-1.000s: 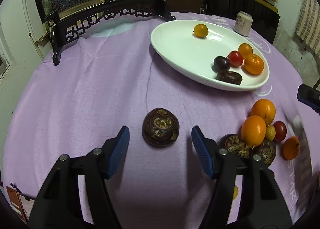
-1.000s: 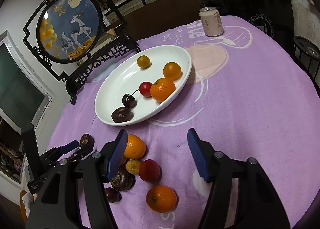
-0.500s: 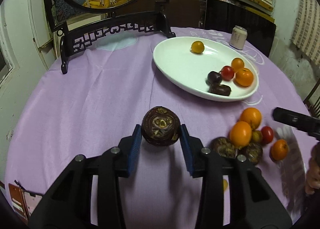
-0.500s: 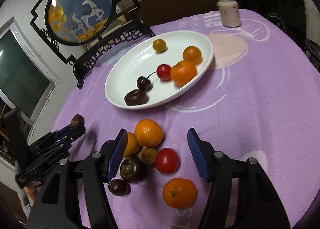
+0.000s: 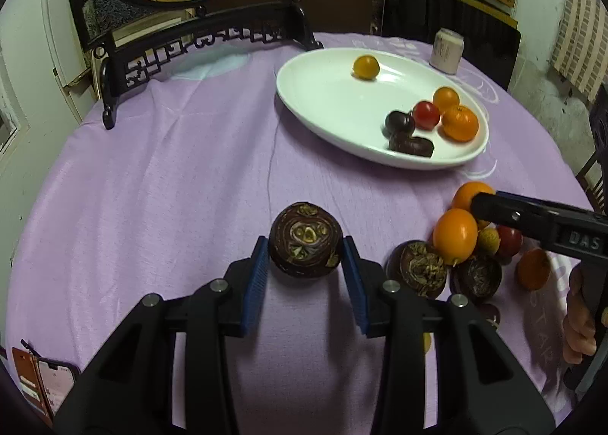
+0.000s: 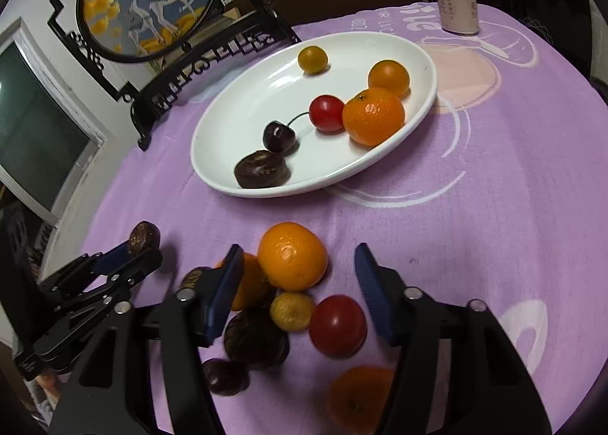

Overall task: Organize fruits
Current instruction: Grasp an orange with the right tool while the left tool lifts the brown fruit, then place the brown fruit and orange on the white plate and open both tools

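Currently, the left gripper (image 5: pixel 305 268) is closed on a dark mangosteen (image 5: pixel 305 245), its blue pads pressing both flanks of the fruit, which appears lifted clear of the purple tablecloth (image 5: pixel 182 184). The right gripper (image 6: pixel 300 290) stands wide open and holds nothing; an orange (image 6: pixel 292 256) lies between its fingers at the far edge of the loose fruit pile.

Step in hand, as a judgement: transfer of the mangosteen from the cloth to the white plate (image 5: pixel 323 93), with the right gripper lined up for the orange. The next move calls for carrying the mangosteen forward and to the right, over the near rim, and releasing it on a bare part of the plate away from the fruit already grouped at the right end. The right gripper would need to lower squarely around the orange before closing, since neighbouring fruit touches it and could roll.

View differences: the left wrist view shows the mangosteen's calyx end and the grip contact directly. The right wrist view shows the same fruit only as a small dark shape at the tip of the other tool, but it reveals the cherry's (image 6: pixel 280 136) stem, the can's (image 6: pixel 456 5) label, and the red tomato (image 6: pixel 337 325) and small yellow fruit (image 6: pixel 292 311) beneath the open fingers.
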`<act>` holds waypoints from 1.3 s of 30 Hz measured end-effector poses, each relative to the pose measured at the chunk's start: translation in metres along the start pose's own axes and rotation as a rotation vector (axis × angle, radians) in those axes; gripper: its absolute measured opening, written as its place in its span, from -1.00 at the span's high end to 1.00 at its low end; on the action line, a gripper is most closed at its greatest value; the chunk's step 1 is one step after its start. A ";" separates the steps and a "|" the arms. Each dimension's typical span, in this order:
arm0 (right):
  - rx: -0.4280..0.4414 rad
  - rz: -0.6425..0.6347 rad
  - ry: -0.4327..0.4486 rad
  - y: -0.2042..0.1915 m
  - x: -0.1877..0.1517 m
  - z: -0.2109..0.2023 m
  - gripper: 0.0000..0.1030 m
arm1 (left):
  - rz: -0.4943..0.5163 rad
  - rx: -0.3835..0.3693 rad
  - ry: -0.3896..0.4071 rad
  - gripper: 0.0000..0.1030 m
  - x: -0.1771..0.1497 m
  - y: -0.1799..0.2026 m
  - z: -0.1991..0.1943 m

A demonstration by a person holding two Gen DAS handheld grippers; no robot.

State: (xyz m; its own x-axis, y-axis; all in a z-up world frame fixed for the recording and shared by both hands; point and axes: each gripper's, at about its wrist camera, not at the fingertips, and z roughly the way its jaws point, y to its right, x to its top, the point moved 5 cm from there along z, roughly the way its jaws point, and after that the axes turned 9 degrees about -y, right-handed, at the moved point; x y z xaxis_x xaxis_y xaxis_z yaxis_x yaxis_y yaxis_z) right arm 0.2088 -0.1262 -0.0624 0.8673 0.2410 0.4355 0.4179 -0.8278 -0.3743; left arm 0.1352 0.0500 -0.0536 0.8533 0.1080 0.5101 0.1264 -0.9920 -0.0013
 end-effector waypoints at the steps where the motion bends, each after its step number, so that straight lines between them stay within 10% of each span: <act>1: 0.025 0.000 0.001 0.000 0.001 0.001 0.12 | 0.004 0.002 -0.011 0.23 -0.001 0.001 0.004; 15: 0.057 0.016 0.124 0.007 -0.005 -0.051 0.25 | -0.016 -0.019 -0.007 0.24 0.004 0.000 0.001; 28: 0.059 0.066 0.149 0.007 0.066 -0.044 0.25 | -0.014 -0.026 0.050 0.23 0.099 0.030 0.015; 32: 0.080 0.073 0.094 0.005 0.073 -0.016 0.20 | -0.013 0.006 0.053 -0.20 0.103 0.031 0.031; 39: 0.075 0.082 0.142 0.015 0.067 -0.034 0.10 | -0.046 -0.013 0.043 -0.21 0.098 0.020 0.029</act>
State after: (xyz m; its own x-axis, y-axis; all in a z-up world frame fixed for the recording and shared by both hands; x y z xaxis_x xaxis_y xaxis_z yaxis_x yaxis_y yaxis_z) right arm 0.2637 -0.1399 -0.0114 0.8547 0.0959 0.5101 0.3709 -0.8004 -0.4709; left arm 0.2359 0.0429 -0.0285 0.8241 0.1505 0.5461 0.1578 -0.9869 0.0339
